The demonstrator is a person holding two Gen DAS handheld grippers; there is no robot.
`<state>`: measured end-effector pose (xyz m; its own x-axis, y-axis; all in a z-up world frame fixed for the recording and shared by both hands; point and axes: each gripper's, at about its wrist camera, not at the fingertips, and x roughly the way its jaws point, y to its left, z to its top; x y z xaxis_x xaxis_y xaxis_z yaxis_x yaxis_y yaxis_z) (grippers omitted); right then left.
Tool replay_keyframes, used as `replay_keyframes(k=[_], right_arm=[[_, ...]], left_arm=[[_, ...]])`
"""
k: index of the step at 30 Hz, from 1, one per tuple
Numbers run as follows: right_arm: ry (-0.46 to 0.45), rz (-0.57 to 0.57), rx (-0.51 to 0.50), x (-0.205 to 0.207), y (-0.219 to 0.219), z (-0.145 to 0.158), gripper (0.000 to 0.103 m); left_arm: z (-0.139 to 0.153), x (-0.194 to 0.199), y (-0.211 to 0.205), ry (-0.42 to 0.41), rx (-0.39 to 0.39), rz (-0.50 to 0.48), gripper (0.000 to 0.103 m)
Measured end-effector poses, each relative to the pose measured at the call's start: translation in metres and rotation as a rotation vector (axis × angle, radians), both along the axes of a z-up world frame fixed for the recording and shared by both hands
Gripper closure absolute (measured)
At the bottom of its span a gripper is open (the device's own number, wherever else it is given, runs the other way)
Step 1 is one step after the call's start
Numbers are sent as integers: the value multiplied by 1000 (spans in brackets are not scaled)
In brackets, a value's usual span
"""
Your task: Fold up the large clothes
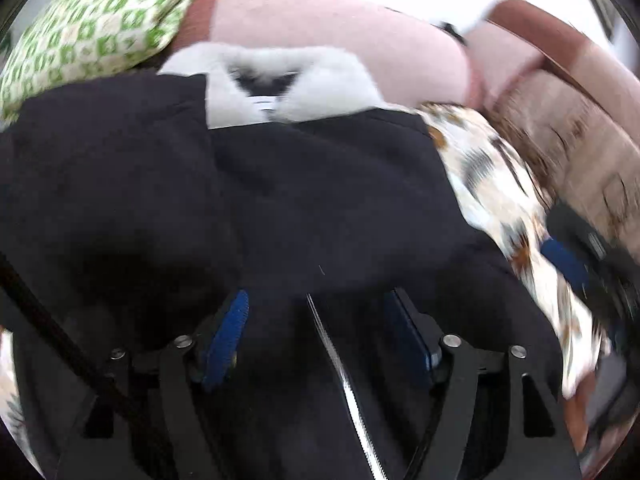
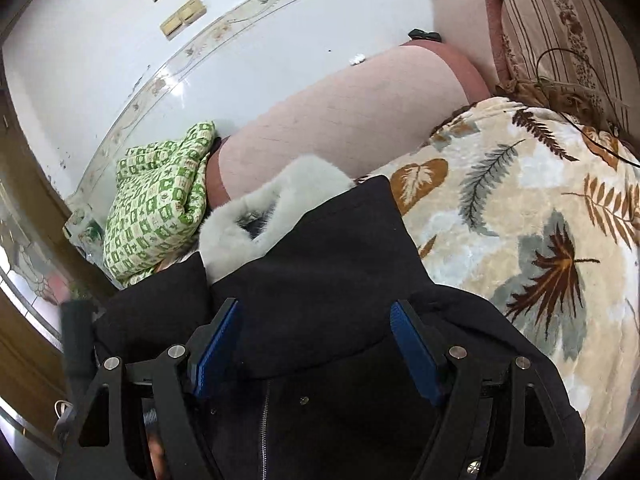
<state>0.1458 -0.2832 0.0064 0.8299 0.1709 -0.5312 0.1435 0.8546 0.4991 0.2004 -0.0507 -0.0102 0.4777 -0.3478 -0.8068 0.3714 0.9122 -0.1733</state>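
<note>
A black coat (image 1: 280,200) with a white fur collar (image 1: 280,76) lies spread on a leaf-patterned blanket (image 1: 492,188). Its silver zipper (image 1: 344,380) runs down between my left fingers. My left gripper (image 1: 316,300) is open just above the coat's lower part, with black cloth between and under the blue pads (image 1: 228,332). In the right wrist view the coat (image 2: 320,260) and its fur collar (image 2: 256,216) fill the middle. My right gripper (image 2: 316,312) is open over the coat, its pads (image 2: 412,344) wide apart. The other gripper (image 1: 568,260) shows blurred at the right of the left wrist view.
A green-patterned cloth bundle (image 2: 156,200) lies left of the collar, beside a pink sofa arm (image 2: 340,120). The leaf blanket (image 2: 520,220) covers the seat to the right. A striped cushion (image 2: 560,28) stands at the back right. White tiled floor (image 2: 200,60) lies beyond.
</note>
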Motion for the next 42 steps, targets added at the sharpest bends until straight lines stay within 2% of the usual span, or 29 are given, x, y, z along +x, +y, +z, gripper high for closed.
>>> replay_keyframes(k=[3, 6, 9, 11, 13, 16, 17, 18, 20, 22, 23, 24, 26, 28, 31, 34, 35, 37, 38, 39, 40, 42], right_arm=[[15, 0, 7, 2, 1, -5, 22], [19, 10, -4, 3, 3, -6, 22], [18, 44, -33, 2, 15, -7, 22], [25, 74, -73, 2, 29, -10, 22], [34, 105, -116, 1, 47, -14, 22], [48, 153, -224, 0, 80, -17, 22], [51, 183, -266, 1, 96, -16, 22], [50, 230, -294, 2, 115, -14, 22], [38, 310, -336, 3, 146, -8, 21], [1, 377, -424, 4, 187, 1, 18], [-23, 402, -471, 4, 207, 5, 14], [-37, 414, -501, 5, 219, 7, 12], [-84, 440, -588, 10, 256, 11, 12], [-107, 458, -661, 14, 280, 9, 11], [-115, 449, -866, 27, 323, -12, 11], [-93, 426, -980, 43, 340, -31, 12], [-103, 415, -1011, 49, 346, -33, 16], [-89, 408, -981, 56, 345, -23, 45], [-76, 392, -950, 59, 341, -14, 78], [-63, 376, -890, 63, 332, -1, 85], [-63, 354, -803, 66, 316, 16, 86], [-62, 288, -722, 71, 286, 39, 90]], left_arm=[[5, -39, 6, -49, 50, -67, 27], [9, -68, 28, -68, 33, -109, 27], [19, -83, 61, -100, -10, -75, 27], [31, -84, 92, -138, -53, -17, 27], [41, -73, 122, -153, -99, 76, 27], [50, -56, 177, -191, -122, 336, 27], [50, -52, 191, -214, -100, 416, 26], [47, -50, 209, -253, -53, 515, 26], [39, -45, 229, -303, 42, 653, 26], [29, -36, 253, -263, 124, 786, 26], [27, -33, 262, -239, 119, 826, 26], [26, -34, 278, -220, 72, 885, 26], [27, -39, 297, -217, 16, 959, 27], [26, -40, 310, -192, -4, 1007, 26], [23, -44, 315, -159, -44, 1039, 26], [20, -42, 324, -132, -86, 1060, 26], [18, -41, 326, -126, -100, 1061, 26], [18, -42, 326, -125, -112, 1053, 26], [19, -42, 325, -129, -106, 1049, 26], [20, -42, 322, -135, -95, 1044, 26], [20, -43, 321, -137, -91, 1041, 26], [19, -42, 318, -135, -96, 1027, 26]])
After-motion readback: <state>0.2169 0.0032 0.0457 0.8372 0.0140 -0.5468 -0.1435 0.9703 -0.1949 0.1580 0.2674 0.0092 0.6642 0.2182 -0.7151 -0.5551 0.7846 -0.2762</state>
